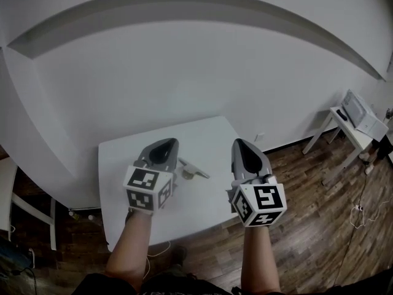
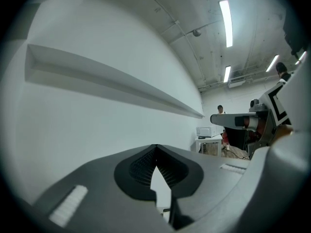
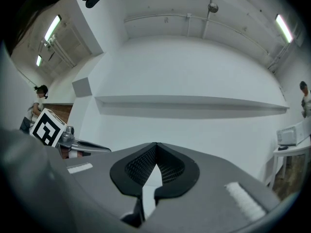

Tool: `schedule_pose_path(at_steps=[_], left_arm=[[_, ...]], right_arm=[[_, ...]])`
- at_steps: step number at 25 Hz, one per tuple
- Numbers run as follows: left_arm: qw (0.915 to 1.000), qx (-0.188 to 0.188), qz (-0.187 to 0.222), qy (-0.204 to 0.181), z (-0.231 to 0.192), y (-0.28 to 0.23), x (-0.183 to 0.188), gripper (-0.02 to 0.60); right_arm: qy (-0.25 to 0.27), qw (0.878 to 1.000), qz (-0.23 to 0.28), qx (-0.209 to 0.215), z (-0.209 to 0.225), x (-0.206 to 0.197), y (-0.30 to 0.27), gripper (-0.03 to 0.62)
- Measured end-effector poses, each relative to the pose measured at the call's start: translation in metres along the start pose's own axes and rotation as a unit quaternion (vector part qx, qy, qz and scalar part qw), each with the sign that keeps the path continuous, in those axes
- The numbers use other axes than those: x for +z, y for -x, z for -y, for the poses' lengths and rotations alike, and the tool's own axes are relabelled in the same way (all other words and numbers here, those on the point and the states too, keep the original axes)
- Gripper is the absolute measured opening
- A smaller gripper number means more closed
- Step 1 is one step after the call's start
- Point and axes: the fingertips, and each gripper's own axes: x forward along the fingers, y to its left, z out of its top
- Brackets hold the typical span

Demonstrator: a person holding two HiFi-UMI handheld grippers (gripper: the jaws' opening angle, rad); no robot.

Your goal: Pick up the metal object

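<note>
The metal object [image 1: 193, 169], a small grey angular piece, lies on the white table [image 1: 202, 134] just right of my left gripper, which partly hides it. My left gripper [image 1: 164, 145] hovers above the table's left half, shut and holding nothing. My right gripper [image 1: 244, 145] hovers over the table's right edge, also shut and holding nothing. In the left gripper view the jaws [image 2: 155, 148] meet at the tips and point up at the white wall. The right gripper view shows the same: closed jaws [image 3: 156, 146] aimed at the wall, with no object in sight.
A long ledge [image 1: 184, 2] runs along the wall. A small side table with a printer [image 1: 354, 112] stands at the right on the wooden floor [image 1: 319, 226]. White furniture [image 1: 7, 186] stands at the left. Cables [image 1: 359, 214] lie on the floor. People stand far off in both gripper views.
</note>
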Motion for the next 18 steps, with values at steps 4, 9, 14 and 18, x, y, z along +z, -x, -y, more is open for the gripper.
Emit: schedule_pose_path(at_steps=[4,9,14,18], left_arm=[[1.0000,-0.009,-0.003,-0.003,-0.005,-0.024,-0.003,-0.003],[0.9999,-0.012,-0.009,0.000,-0.015,-0.043,-0.008,-0.003],[0.9989,-0.029,-0.037,-0.006,-0.017,-0.063,-0.030,-0.003],[0.9969,-0.042,-0.065,-0.011,-0.015,-0.077,-0.062,-0.003]], right_arm=[[0.003,1.000,0.006,-0.009,0.014,0.001,-0.019,0.011],[0.001,1.000,0.003,-0.011,0.022,-0.003,-0.039,0.009],[-0.005,1.000,-0.008,-0.012,0.025,-0.015,-0.053,0.011],[-0.009,1.000,-0.015,-0.018,0.032,-0.024,-0.058,0.011]])
